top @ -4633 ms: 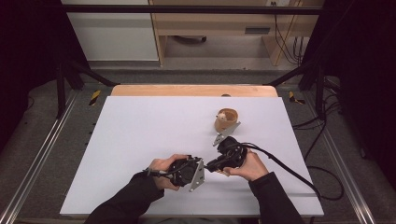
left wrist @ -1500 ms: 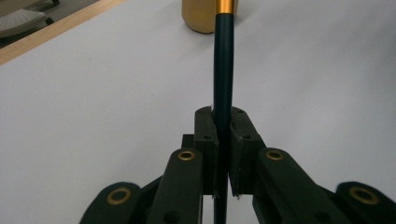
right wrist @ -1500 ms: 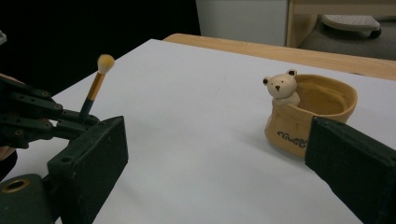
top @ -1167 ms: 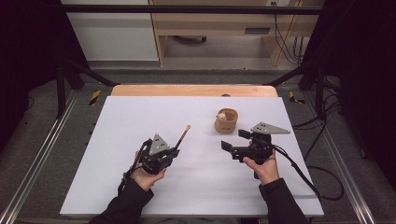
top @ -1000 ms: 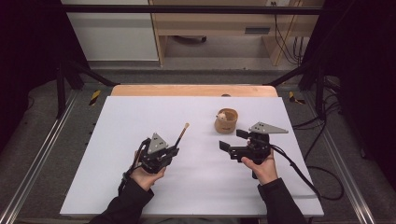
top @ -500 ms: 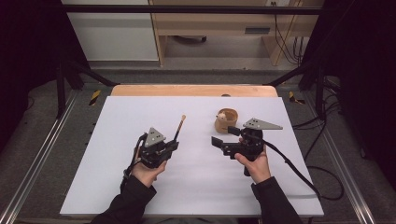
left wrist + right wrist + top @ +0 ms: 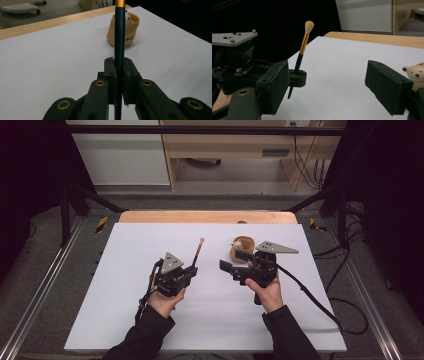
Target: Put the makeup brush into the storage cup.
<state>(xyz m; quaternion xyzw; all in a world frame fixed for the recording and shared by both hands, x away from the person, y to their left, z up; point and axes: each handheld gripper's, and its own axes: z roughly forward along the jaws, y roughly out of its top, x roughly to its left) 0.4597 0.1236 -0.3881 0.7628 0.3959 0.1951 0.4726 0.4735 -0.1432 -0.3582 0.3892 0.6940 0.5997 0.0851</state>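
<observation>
Small dark print on the side of the tan cup (image 7: 124, 32), too blurred to read

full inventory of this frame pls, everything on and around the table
Makeup brush with dark handle, gold ferrule, pale tip: 1, clamped in the left gripper, tip up and away from the person.
Tan fabric cup holding a small cream bear figure: 1, on the sheet's far right part, beside the right gripper.
White sheet: 1, covers the table.
Wooden table edge: 1, light brown, far side.
Left gripper: 1, black, shut on the brush handle.
Right gripper: 1, black, jaws apart, nothing between them.
Hands: 2, dark sleeves, near edge.
</observation>
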